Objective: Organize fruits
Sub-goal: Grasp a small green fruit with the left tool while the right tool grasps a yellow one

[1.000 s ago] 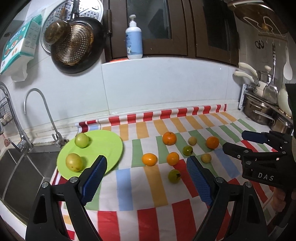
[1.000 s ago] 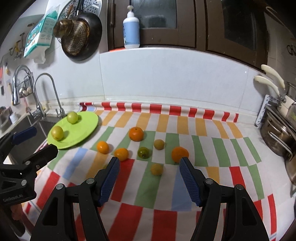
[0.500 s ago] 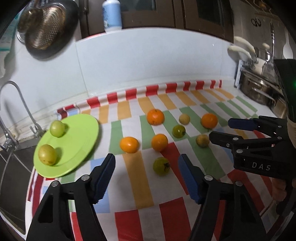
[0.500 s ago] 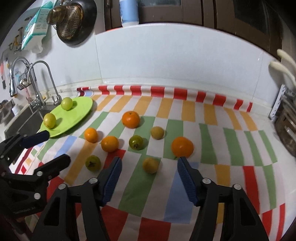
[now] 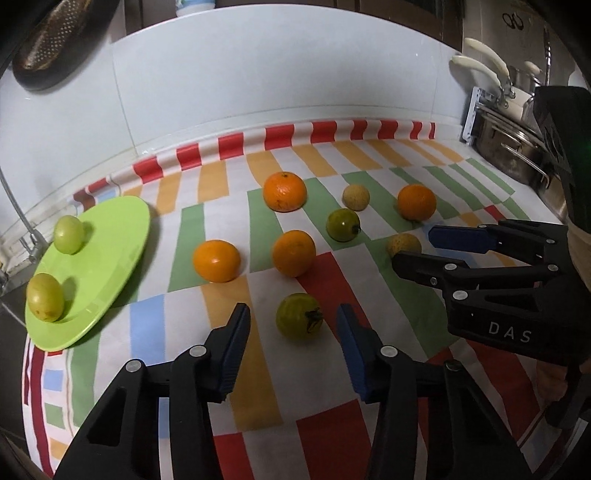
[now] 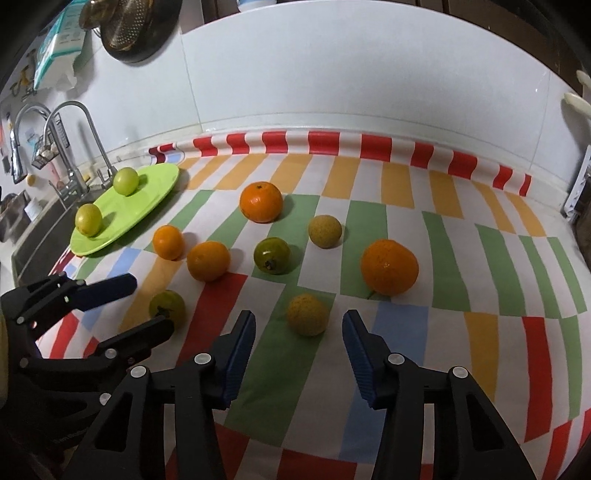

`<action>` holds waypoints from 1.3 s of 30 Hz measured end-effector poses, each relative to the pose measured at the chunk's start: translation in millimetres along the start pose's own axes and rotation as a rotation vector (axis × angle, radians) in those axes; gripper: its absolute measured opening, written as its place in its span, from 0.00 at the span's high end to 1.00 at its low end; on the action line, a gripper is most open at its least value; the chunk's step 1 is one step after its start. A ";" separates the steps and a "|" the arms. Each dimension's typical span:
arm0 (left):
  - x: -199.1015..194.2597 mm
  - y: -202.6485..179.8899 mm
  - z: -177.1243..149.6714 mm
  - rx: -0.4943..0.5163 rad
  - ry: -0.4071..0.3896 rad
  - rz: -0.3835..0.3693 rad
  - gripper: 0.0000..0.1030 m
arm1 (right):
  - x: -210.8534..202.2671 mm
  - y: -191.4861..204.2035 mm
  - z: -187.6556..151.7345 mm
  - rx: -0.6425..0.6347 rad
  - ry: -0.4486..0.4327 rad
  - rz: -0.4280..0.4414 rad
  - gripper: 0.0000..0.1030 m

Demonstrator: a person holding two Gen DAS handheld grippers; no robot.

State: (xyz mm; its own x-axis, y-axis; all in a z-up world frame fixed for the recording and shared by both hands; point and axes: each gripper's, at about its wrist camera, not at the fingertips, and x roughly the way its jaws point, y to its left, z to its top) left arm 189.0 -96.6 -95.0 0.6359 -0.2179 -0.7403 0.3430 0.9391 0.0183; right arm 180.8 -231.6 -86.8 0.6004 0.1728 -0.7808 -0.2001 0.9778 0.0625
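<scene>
Several fruits lie on a striped cloth. My left gripper [image 5: 293, 328] is open with a green tomato-like fruit [image 5: 299, 320] between its fingertips, untouched; it also shows in the right wrist view [image 6: 167, 307]. My right gripper [image 6: 298, 332] is open around a small yellowish fruit [image 6: 307, 314], also seen in the left wrist view [image 5: 403, 243]. Oranges [image 5: 284, 191] [image 5: 293, 252] [image 5: 216, 260] [image 5: 416, 201], another green fruit [image 5: 342, 224] and a tan fruit [image 5: 355, 197] lie beyond. A green plate [image 5: 107, 258] at the left holds two yellow-green fruits [image 5: 68, 234] [image 5: 45, 297].
A sink and tap [image 6: 74, 147] lie left of the plate. Steel pots [image 5: 509, 147] stand at the right of the counter. A white tiled wall [image 6: 332, 81] runs behind the cloth. A pan hangs on the wall [image 6: 136, 33].
Both grippers have moved forward and down toward the cloth. The green fruit now sits between the left fingertips and the yellowish fruit between the right fingertips. No fruit has moved.
</scene>
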 end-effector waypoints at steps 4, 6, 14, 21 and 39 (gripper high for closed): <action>7.6 -0.2 0.2 0.001 0.011 -0.007 0.61 | 5.6 -2.7 1.5 0.004 0.004 0.001 0.53; 10.5 -0.1 0.5 0.000 0.012 -0.008 0.64 | 8.7 -3.9 2.1 0.003 0.006 -0.001 0.55; 17.0 0.2 2.8 -0.006 0.021 -0.015 0.72 | 18.0 -6.0 3.3 0.010 0.018 0.007 0.66; 13.7 4.3 4.3 -0.036 0.018 -0.025 0.72 | 17.0 -3.9 2.6 0.003 0.021 0.004 0.73; -42.0 10.5 6.1 -0.049 -0.105 -0.018 0.72 | -37.7 24.1 4.2 0.008 -0.075 -0.004 0.73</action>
State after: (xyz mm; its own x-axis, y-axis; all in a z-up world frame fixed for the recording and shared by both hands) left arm 170.1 -79.2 -59.6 0.6995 -0.2593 -0.6659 0.3225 0.9461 -0.0296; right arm 156.5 -214.1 -53.2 0.6573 0.1773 -0.7324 -0.1918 0.9793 0.0649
